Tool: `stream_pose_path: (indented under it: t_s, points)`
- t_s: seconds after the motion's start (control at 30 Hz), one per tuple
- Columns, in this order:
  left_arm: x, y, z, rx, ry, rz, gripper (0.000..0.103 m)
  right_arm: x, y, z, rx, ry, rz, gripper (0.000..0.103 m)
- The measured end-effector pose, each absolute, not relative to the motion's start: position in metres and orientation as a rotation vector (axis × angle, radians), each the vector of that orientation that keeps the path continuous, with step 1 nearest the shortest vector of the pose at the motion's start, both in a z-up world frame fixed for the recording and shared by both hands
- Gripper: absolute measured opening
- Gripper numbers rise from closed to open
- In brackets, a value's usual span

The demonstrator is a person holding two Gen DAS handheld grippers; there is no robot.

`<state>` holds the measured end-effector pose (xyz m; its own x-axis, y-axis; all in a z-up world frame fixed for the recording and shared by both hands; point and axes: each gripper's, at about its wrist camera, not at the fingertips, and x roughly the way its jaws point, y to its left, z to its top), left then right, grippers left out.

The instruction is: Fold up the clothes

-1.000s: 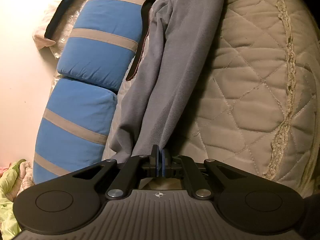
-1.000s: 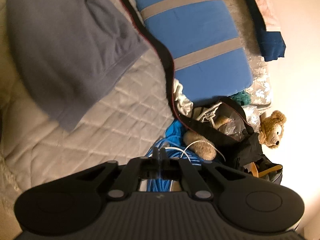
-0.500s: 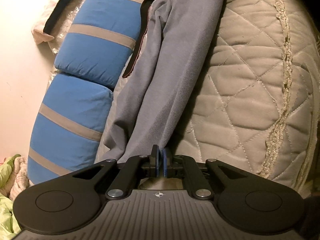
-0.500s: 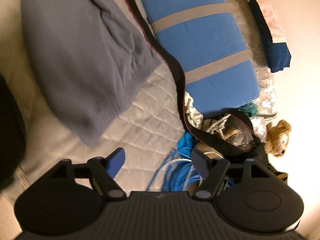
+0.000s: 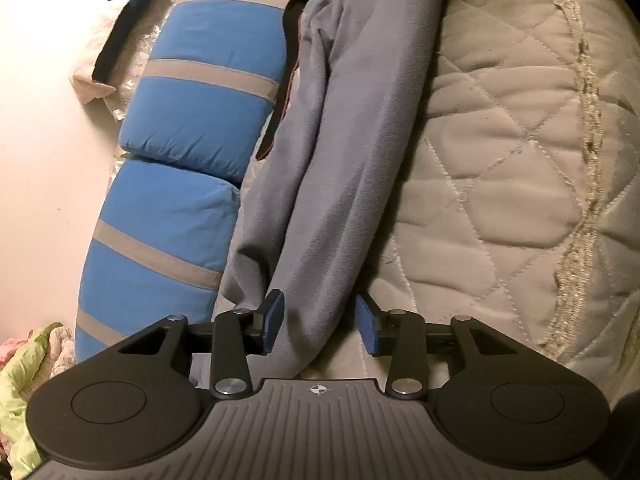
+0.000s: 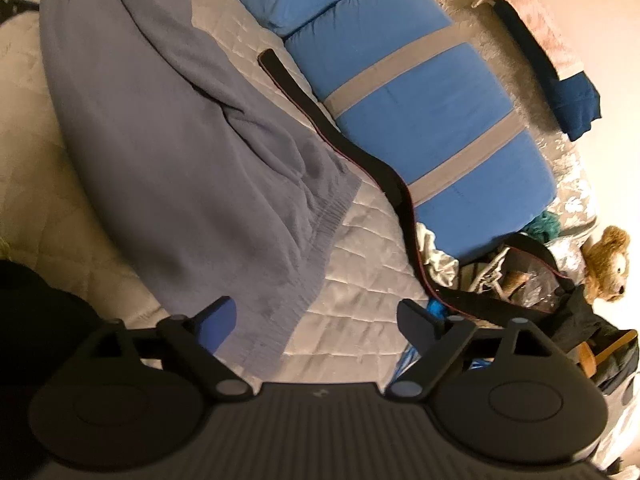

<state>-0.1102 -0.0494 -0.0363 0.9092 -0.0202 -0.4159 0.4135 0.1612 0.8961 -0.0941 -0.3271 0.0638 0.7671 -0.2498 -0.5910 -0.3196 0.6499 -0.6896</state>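
Both my grippers gape: left gripper (image 5: 320,322) straddles the grey garment (image 5: 352,152) at lower centre; right gripper (image 6: 316,326) spreads wide over the quilt (image 6: 360,280).

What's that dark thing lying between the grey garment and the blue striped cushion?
A long black strap, seen best from the right wrist, lies on the quilted bedcover between the grey garment and blue cushion.

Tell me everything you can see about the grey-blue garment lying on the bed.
The grey-blue garment looks like soft fleece or knit, with a ribbed hem at its near end. It lies bunched lengthwise in long folds on the quilted beige bedspread, beside a black strap and the blue striped cushions. Its other end sits between the open pads of the left gripper, not clamped. The right gripper hangs open over the hem corner.
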Motion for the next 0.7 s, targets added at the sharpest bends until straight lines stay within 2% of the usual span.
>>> stream_pose_path:
  t_s: [0.23,0.27,0.33,0.43,0.7]
  points:
    - [-0.110,-0.054,-0.040,1.415,0.268,-0.344,0.037,-0.084,-0.331,0.064,-0.894,0.726,0.052,0.099]
    - [-0.111,-0.055,-0.041,1.427,0.258,-0.356,0.035,-0.082,-0.332,0.063,-0.913,0.726,0.052,0.099]
    - [-0.110,-0.056,-0.041,1.432,0.254,-0.370,0.021,-0.079,-0.338,0.058,-0.977,0.722,0.040,0.099]
    - [-0.107,-0.056,-0.032,1.375,0.255,-0.371,0.017,-0.076,-0.356,0.050,-1.046,0.732,0.022,0.099]
    - [-0.101,-0.056,-0.015,1.258,0.243,-0.341,0.016,-0.090,-0.386,0.020,-1.152,0.749,0.156,0.099]
